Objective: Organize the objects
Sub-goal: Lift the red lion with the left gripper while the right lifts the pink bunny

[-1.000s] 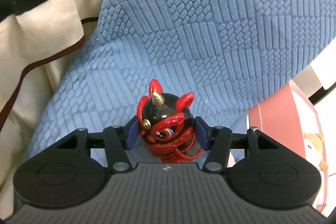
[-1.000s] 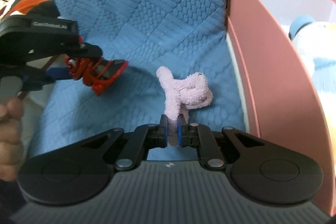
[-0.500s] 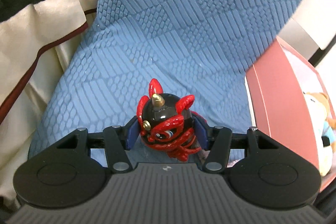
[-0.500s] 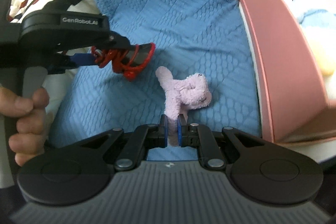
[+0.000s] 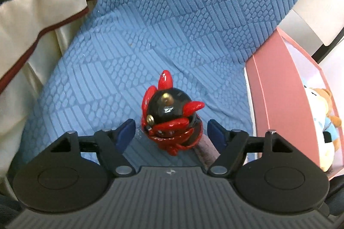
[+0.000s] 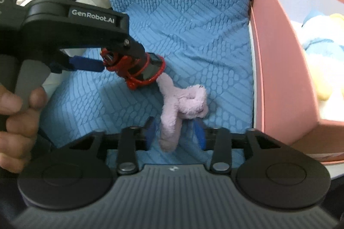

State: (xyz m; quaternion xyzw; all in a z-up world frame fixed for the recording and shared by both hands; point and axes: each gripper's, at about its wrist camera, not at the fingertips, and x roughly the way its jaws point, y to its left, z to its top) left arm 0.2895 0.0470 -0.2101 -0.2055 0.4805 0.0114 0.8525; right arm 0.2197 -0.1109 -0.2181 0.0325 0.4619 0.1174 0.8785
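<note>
The left hand-held gripper is spread wide; the red figurine sits between its blue pads, touching neither, on the blue cushion. The right hand-held gripper is also parted, the pink plush lying loose between its pads. A pink box stands to the right.

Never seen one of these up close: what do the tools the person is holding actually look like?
Each hand-held gripper is matte black plastic with a ribbed top, two round discs and blue finger pads. The left hand-held gripper bears white "GenRobot.AI" lettering and a grey trigger.
</note>
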